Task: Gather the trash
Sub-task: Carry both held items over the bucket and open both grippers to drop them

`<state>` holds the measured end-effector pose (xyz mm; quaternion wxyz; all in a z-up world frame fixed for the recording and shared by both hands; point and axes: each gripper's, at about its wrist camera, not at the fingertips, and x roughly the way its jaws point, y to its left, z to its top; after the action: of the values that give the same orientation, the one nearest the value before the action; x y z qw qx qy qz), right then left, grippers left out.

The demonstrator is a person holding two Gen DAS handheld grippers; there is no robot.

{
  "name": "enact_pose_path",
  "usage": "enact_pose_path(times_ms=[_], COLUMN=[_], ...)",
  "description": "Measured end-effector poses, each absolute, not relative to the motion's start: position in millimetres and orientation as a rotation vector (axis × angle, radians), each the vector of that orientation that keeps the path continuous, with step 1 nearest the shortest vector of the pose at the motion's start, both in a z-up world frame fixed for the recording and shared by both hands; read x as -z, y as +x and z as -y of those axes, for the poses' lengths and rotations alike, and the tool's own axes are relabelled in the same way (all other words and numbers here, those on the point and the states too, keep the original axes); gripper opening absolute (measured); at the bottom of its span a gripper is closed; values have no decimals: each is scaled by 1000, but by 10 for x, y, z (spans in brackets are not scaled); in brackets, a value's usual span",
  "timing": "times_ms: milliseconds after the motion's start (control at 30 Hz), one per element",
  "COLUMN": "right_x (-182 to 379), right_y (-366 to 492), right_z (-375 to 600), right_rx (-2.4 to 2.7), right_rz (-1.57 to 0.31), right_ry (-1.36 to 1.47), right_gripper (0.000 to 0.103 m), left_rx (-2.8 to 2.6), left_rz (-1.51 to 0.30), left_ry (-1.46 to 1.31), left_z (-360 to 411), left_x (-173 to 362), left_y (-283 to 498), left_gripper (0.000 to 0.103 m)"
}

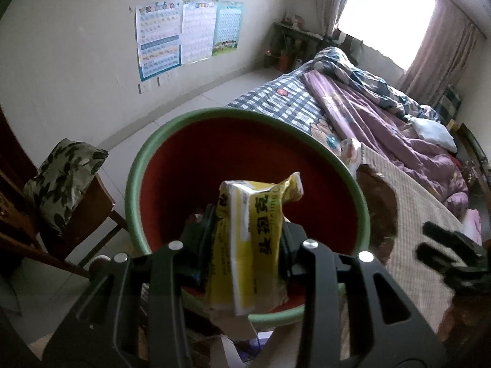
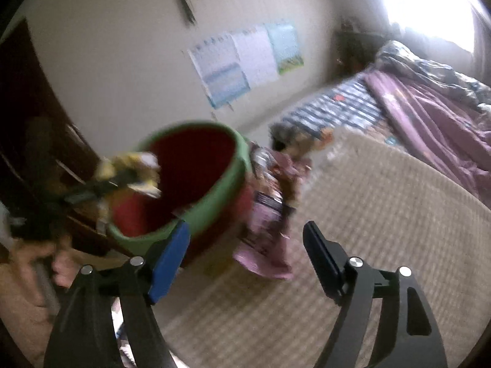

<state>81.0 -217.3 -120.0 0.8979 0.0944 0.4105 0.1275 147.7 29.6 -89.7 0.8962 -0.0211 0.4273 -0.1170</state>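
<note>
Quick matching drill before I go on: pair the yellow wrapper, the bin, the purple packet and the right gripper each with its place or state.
Things:
1. yellow wrapper
2. red bin with green rim
3. purple packet
4. right gripper

Places or states:
A. jaws apart, nothing between them
B. lying on the beige mat beside the bin
C. clamped in the left gripper, over the bin's mouth
D. standing open at the mat's edge

Pairs: 1-C, 2-D, 3-B, 4-A
</note>
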Motion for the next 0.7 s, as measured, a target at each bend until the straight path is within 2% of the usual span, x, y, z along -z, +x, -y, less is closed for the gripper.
enact_pose_path(times_ms=[200,267,300,333,467,700], right_x=[1509,1556,1571,1600,1527,853], right_y=[1070,1151,1175,1205,1154,1004], right_z=[2208,2164,2166,2158,2231,2202], right_rx=[-234,-223,-212,-208,-182,-206], right_rz=[-904,-921,-931,-950,-915,-702], right_ry=[305,303,293,291,325,316], right_gripper=[74,70,47,30,25,25], left_rx=[244,242,242,242,239,233], left_rz=[-893,-898,-898,-897,-892,-894], left_ry=[-32,-37,-35,-32,-27,-34], left_z=[-239,-251,-252,-248,-245,-257], left_x=[918,929,931,928,920,931], left_y=[1467,1473,1474,1472,1468,1479], left_gripper=[35,35,35,35,35,35])
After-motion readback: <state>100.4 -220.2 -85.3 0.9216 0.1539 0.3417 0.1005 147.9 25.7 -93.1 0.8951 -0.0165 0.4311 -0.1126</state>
